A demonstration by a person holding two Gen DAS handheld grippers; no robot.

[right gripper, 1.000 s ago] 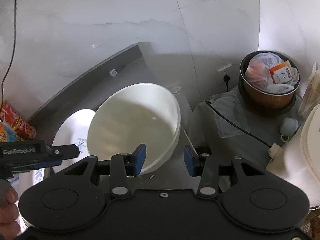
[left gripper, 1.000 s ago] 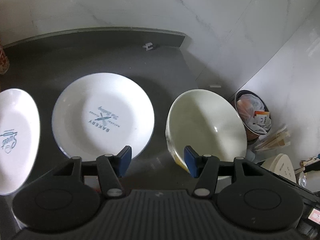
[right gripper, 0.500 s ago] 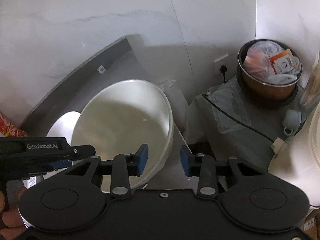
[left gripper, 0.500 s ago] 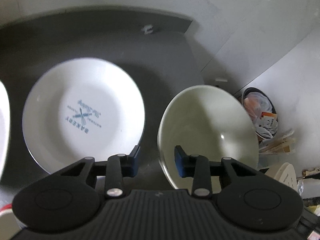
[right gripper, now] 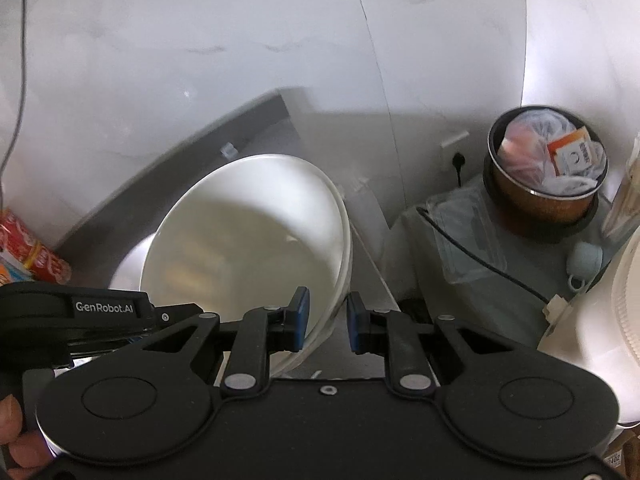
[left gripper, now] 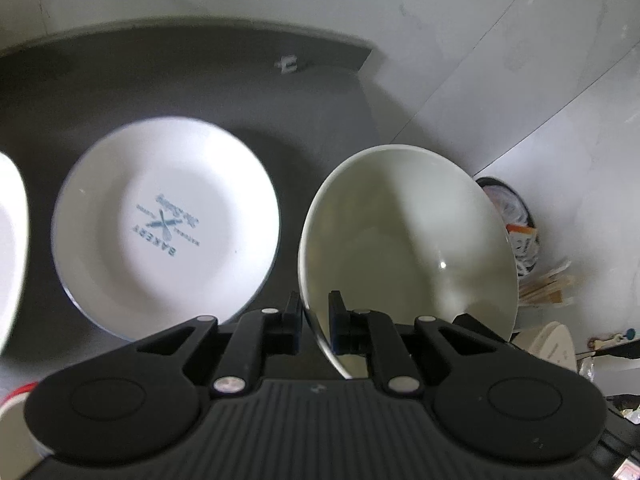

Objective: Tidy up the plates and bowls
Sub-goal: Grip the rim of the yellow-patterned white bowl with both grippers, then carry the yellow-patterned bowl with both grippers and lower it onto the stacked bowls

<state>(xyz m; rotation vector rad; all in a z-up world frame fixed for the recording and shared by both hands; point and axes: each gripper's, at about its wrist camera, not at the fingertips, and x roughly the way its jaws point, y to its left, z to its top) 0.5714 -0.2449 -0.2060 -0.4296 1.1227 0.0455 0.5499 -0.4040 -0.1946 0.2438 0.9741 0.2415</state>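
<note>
Cream-white bowl [left gripper: 408,240] tilted on the dark counter, its near rim caught between two black gripper fingers, white plate [left gripper: 168,228] printed with a blue "BAKERY" logo laid flat just beside it, second white plate [left gripper: 10,248] cut off at the left edge.

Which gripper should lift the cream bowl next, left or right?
Left, probably. The left gripper already has its fingers closed on the bowl rim, one inside and one outside. The right gripper straddles the opposite rim but its jaws look open, not clamping.
</note>
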